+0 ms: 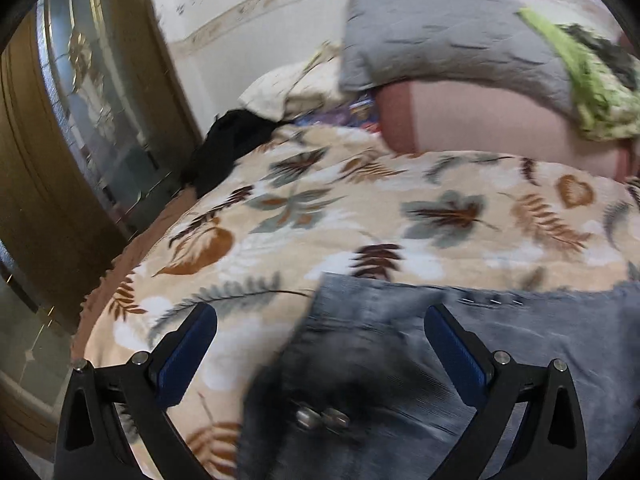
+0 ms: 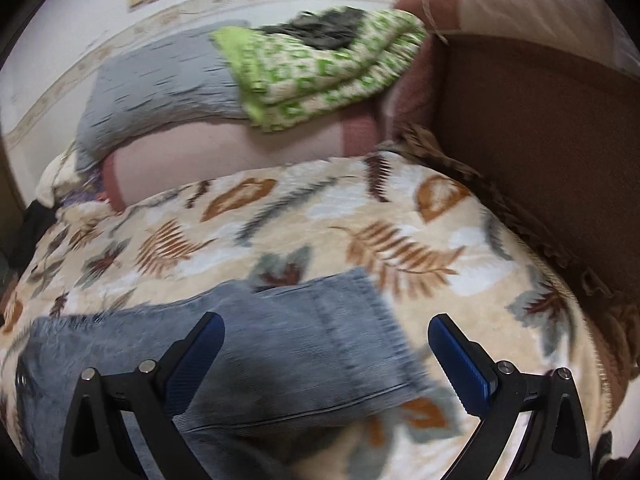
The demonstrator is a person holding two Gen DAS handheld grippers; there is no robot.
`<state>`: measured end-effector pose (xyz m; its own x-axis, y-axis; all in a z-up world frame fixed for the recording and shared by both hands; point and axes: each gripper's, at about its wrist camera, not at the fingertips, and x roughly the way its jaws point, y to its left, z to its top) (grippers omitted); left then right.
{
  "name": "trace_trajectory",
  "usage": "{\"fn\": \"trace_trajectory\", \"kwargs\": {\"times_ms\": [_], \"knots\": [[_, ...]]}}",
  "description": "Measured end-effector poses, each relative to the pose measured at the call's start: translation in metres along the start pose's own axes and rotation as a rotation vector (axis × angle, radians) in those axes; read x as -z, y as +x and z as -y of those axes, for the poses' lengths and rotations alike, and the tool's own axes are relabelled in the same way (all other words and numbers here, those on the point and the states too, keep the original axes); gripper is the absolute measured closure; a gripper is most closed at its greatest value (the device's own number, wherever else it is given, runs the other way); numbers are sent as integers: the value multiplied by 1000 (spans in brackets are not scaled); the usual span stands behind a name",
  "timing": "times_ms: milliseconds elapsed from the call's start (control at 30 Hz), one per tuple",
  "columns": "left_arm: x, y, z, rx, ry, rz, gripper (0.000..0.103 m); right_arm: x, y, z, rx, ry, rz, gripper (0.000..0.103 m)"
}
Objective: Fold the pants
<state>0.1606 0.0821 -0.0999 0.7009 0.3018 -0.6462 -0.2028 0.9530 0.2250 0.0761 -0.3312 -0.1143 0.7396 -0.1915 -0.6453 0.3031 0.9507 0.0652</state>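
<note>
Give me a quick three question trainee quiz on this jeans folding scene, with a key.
1. True or false: both grippers are open.
2. What lies under the jeans? A) bare wood B) leaf-print blanket C) green quilt
3. Fill in: the green quilt rests partly on a ____ pillow.

Key:
1. True: left gripper and right gripper hold nothing.
2. B, the blanket.
3. Grey, the pillow.
</note>
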Motion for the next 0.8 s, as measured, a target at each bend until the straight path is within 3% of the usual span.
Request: {"fn": "trace_trajectory", "kwargs": {"times_ms": [300, 800], "knots": [[10, -71, 16, 67, 22, 102, 0, 21, -54, -47, -91, -80, 46, 0], [27, -139, -1, 114, 8, 157, 0, 27, -134, -53, -127, -93, 115, 0]]}}
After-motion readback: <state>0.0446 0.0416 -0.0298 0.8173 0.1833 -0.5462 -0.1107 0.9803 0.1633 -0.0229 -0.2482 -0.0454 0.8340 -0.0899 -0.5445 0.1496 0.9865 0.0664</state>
